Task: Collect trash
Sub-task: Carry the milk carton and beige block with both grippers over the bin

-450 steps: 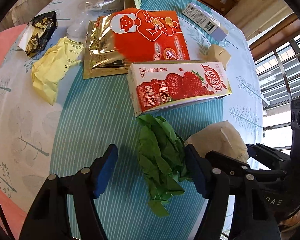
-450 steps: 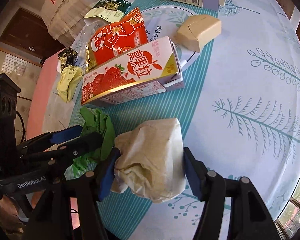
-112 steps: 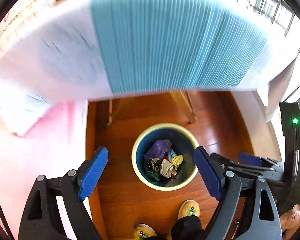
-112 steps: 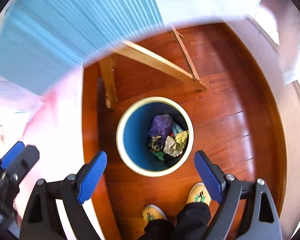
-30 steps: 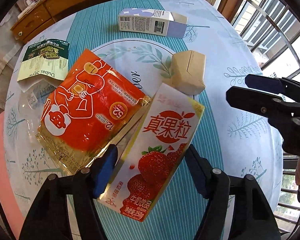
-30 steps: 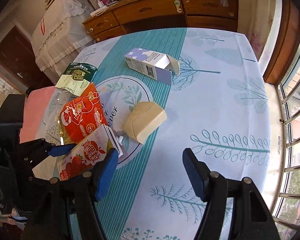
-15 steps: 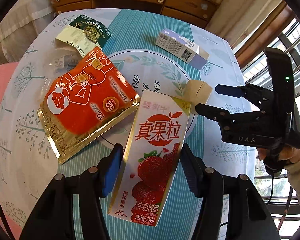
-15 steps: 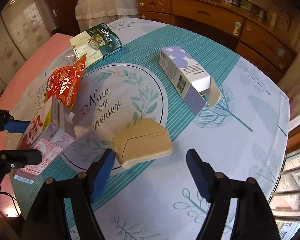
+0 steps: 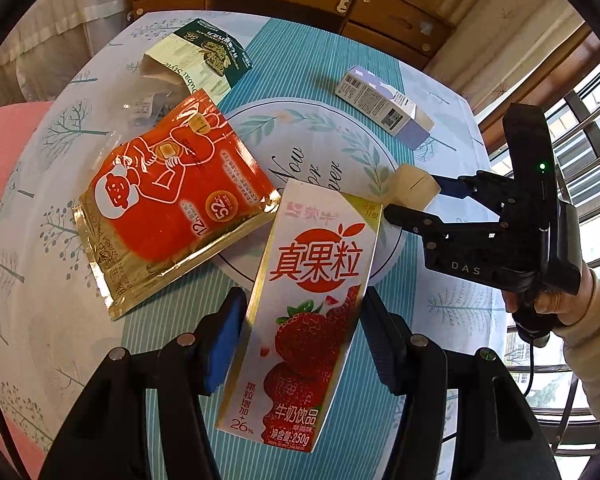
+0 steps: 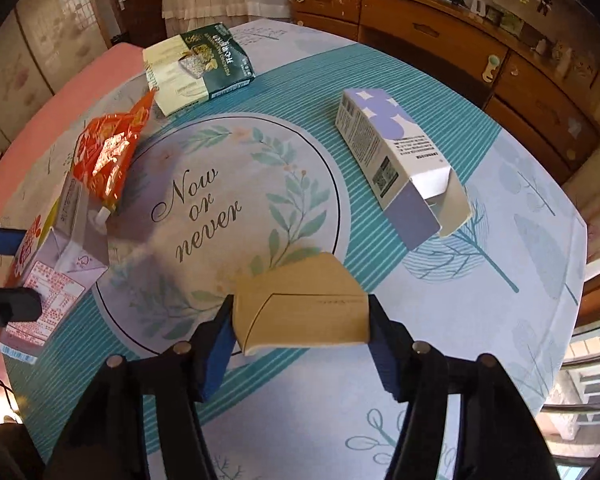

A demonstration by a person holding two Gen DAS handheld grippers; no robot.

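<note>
A strawberry milk carton (image 9: 312, 264) lies on the round table, and my left gripper (image 9: 303, 300) is shut on it, one blue pad on each long side. From the right wrist the same carton (image 10: 52, 272) shows at the left edge, inside the left gripper (image 10: 28, 270). A tan paper box (image 10: 300, 292) sits between the fingers of my right gripper (image 10: 300, 310). Its jaws are closing and the pads touch both sides of the box. In the left wrist view the tan box (image 9: 414, 188) is in the right gripper (image 9: 412, 200), held by a person's hand (image 9: 548, 304).
A red and gold pouch (image 9: 172, 208), a green and white snack box (image 9: 204, 56), a clear wrapper (image 9: 140, 104) and a purple and white carton (image 10: 392, 160) with an open flap lie on the tablecloth (image 10: 480, 320). A wooden dresser (image 10: 440, 28) stands behind the table.
The right gripper has come down over the tan box and its jaws have narrowed onto it. The left gripper has closed on the milk carton and stays there.
</note>
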